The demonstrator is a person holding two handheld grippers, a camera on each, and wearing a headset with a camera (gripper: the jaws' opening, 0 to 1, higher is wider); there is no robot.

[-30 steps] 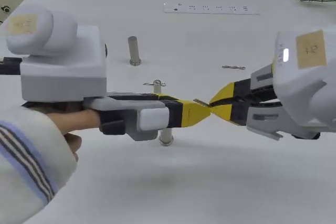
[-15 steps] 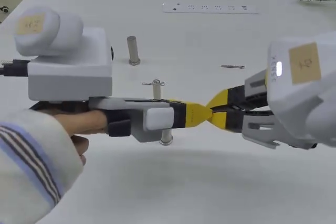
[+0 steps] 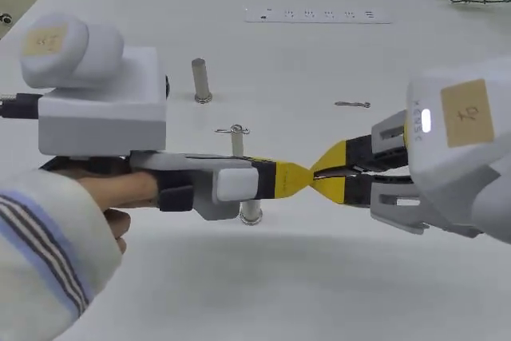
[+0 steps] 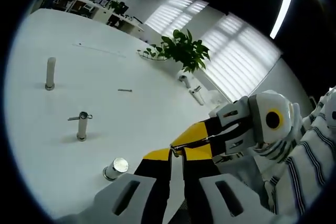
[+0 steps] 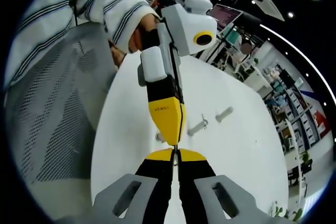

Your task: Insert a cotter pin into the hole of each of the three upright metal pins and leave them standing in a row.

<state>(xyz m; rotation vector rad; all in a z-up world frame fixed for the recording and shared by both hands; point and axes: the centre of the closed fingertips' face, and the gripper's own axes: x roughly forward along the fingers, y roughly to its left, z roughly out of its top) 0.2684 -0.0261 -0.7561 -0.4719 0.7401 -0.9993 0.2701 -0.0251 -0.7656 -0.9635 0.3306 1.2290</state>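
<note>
Bench: white bench (image 3: 335,277) carrying all parts.
Left tongs: left tongs (image 3: 299,179) enter level from the left edge, jaws drawn together at the yellow tips.
Right tongs: right tongs (image 3: 327,173) enter from the right edge, jaws likewise together. The two tips meet nose to nose at frame centre.
Upright pins: far pin (image 3: 199,77) stands upper left of centre, bare. The middle pin (image 3: 237,143) stands just above the left tongs and carries the fitted cotter pin (image 3: 231,129). The near pin (image 3: 251,212) shows below the left tongs.
Held cotter pin: held cotter pin (image 4: 175,152) is a small metal sliver pinched where the tips meet, apparently by both tongs.
Spare cotter pin: spare cotter pin (image 3: 352,105) lies flat on the bench, right of centre.
Handling: judged light, thin, smooth, springy wire that may twist or flick out of a tip grip.
Grasp place: judged best at the looped head, with the legs left free for the hole.
</note>
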